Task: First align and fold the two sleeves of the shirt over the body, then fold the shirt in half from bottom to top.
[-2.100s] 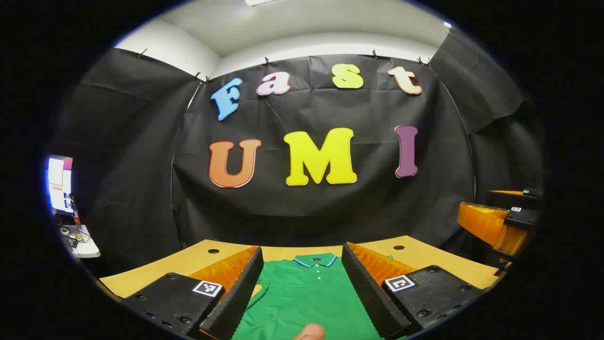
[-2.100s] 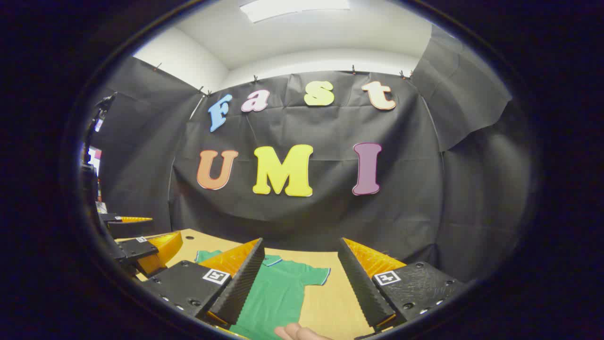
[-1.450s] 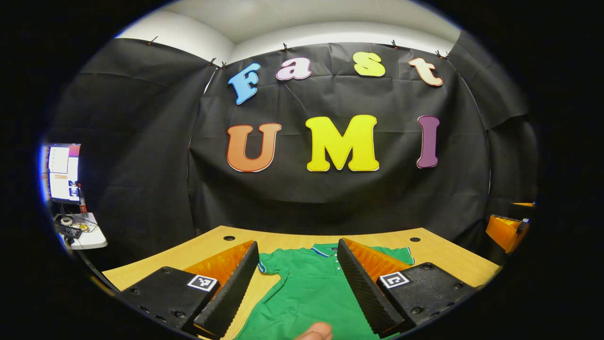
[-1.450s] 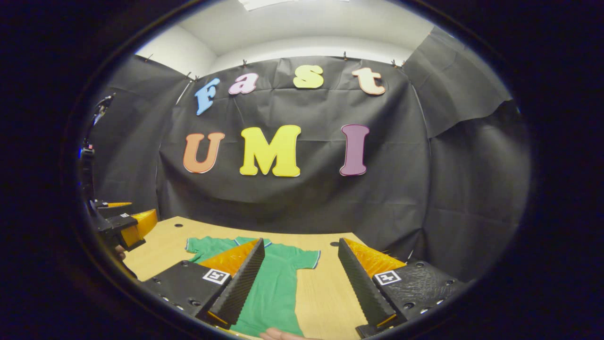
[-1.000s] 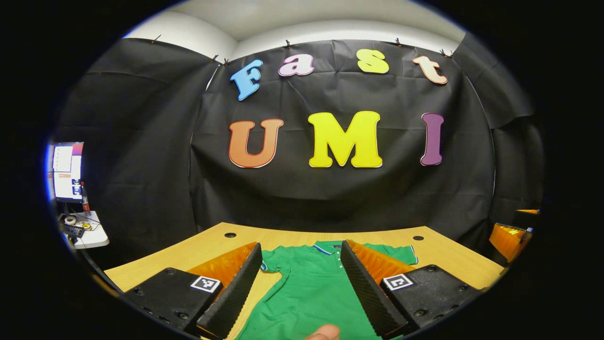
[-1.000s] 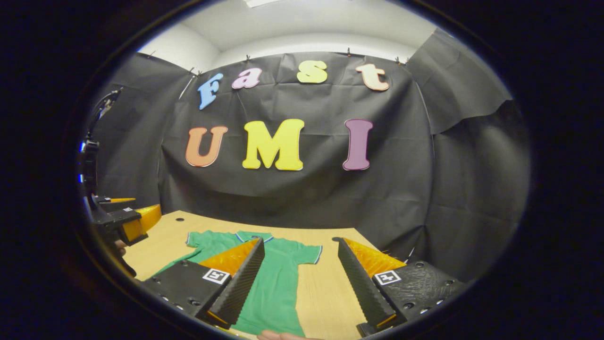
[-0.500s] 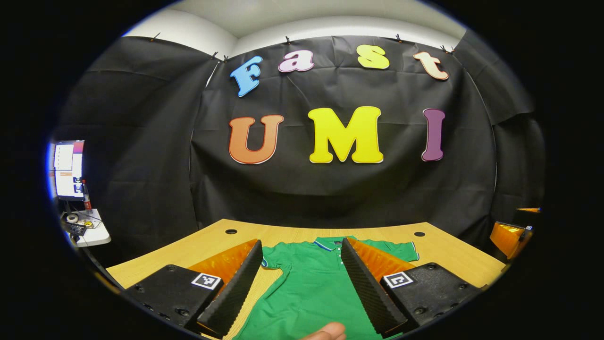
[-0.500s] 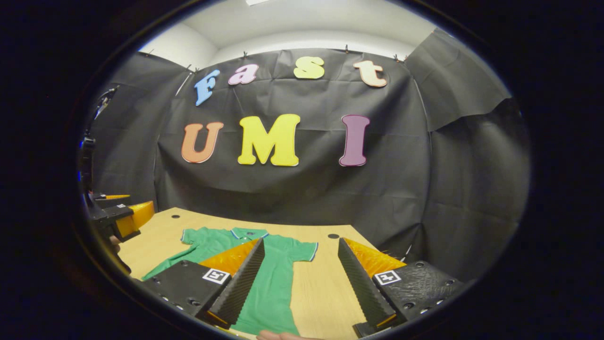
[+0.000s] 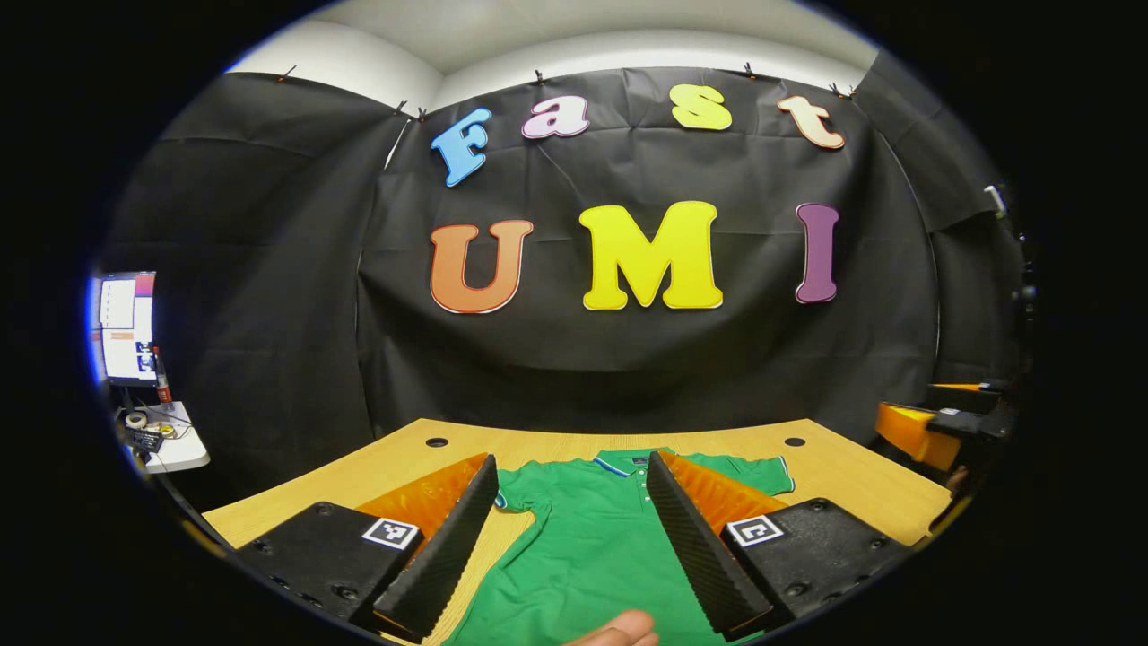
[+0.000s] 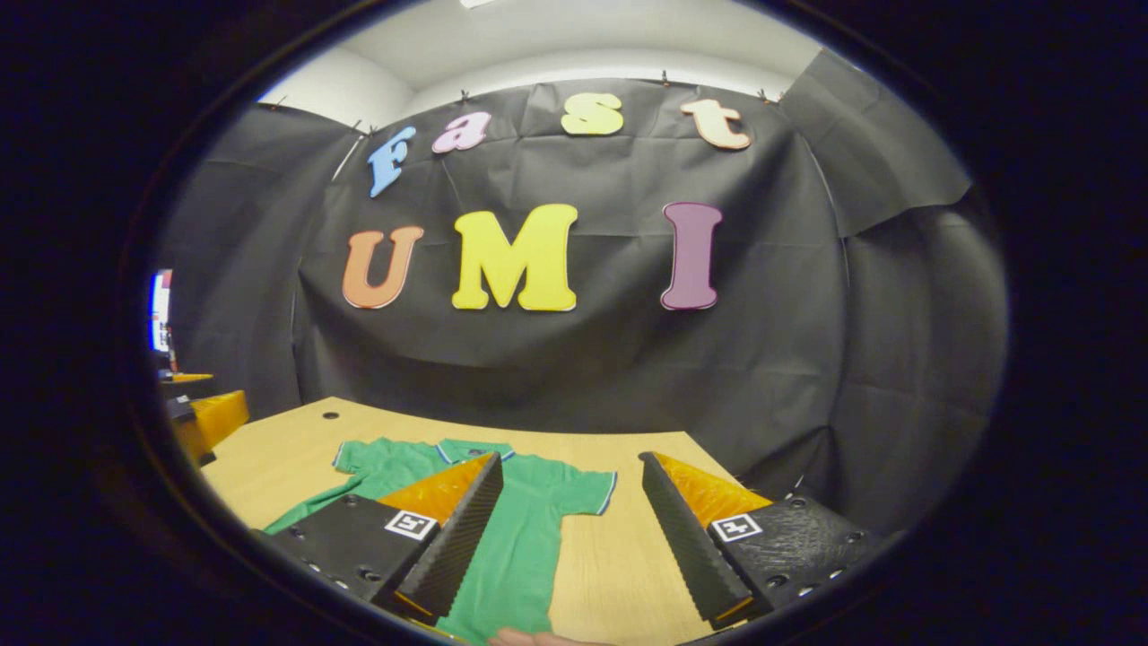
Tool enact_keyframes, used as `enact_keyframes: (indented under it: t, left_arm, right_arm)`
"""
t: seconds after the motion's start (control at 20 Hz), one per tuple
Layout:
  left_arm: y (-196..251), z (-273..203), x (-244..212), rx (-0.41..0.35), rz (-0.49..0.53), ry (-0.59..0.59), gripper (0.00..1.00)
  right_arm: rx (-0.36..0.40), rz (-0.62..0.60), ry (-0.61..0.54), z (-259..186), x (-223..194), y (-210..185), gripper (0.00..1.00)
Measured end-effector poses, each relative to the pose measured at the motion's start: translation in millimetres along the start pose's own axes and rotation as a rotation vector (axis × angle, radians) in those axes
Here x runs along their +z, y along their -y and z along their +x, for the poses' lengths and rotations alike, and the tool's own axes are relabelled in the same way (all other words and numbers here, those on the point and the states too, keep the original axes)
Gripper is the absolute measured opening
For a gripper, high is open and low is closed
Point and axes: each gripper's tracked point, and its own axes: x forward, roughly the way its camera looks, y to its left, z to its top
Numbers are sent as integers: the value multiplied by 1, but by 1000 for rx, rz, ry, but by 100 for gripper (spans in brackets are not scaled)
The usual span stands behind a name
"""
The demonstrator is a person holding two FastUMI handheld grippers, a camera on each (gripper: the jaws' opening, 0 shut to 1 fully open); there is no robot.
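Right claw (image 10: 569, 520) swung right | both claws wide open, empty | shirt (image 9: 592, 547) flat, sleeves unfolded

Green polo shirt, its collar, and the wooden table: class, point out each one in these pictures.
green polo shirt (image 9: 587, 547), left gripper view, on the chest.
collar (image 9: 617, 462), left gripper view, on its striped edge.
wooden table (image 10: 278, 453), right gripper view, on bare wood left of the shirt.

- Left gripper (image 9: 571, 538): two wedge-shaped fingers with ribbed inner faces; each is backed by a translucent ridged panel and mounted on a block.
- Mounting blocks: dark, round screw holes along the edges; each carries a square black-and-white marker.
- Right gripper (image 10: 567, 534): same build; textured blocks.
- Fingertip (image 9: 619, 631) at the lower edge.
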Motion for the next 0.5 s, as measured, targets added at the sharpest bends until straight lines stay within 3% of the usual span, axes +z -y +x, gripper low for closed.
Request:
enact_keyframes:
  t: [0.3,0.5]
  left_arm:
    - [-7,3,-1,7,-10,-5,100]
    - [-13,11,-7,25,-19,-20,100]
  right_arm:
    - [-60,-62,-71,113,-21,20,96]
    - [-76,-103,-167,179,-67,22,94]
